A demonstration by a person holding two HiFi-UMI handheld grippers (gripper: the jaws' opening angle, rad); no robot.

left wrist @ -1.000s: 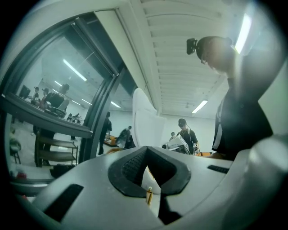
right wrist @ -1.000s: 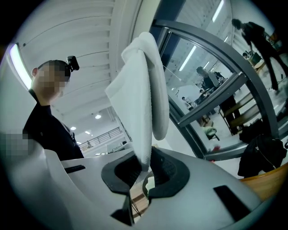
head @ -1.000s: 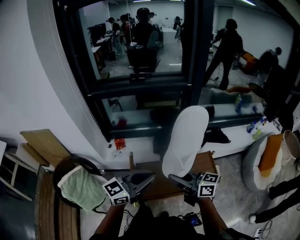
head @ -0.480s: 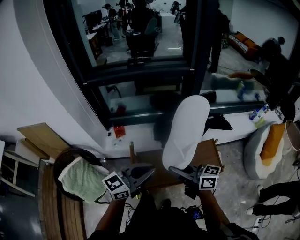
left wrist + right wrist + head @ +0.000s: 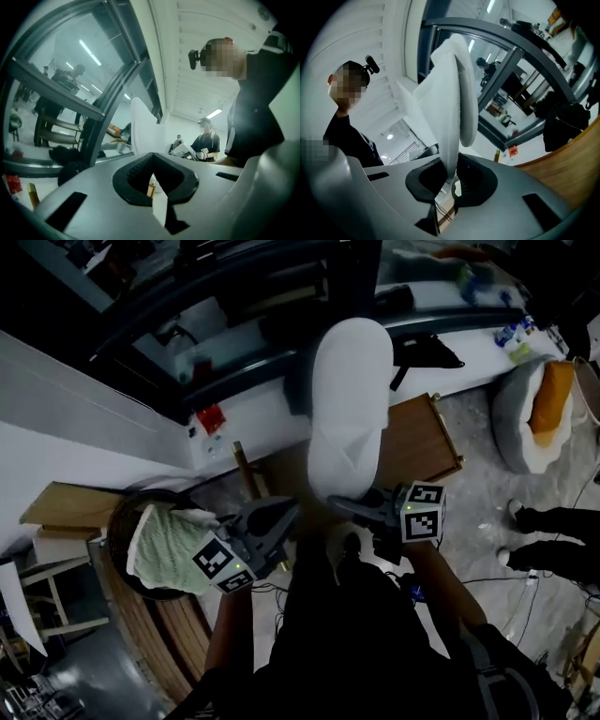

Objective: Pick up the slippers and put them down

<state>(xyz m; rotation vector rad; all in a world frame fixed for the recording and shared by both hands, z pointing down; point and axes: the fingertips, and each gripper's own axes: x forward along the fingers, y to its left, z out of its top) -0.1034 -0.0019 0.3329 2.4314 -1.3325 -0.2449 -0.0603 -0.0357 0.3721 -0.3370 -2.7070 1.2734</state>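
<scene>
Your right gripper (image 5: 345, 507) is nearly closed, pinching just the bottom edge of the white slipper (image 5: 349, 399), which stands up over the wooden board (image 5: 422, 442). Your left gripper (image 5: 286, 514) is closed on nothing. A pinch that thin could slip if the slipper flops sideways.

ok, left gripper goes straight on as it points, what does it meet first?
Probably the white slipper, held in the right gripper; it stands dead ahead of the left gripper. Depth is unclear.
</scene>
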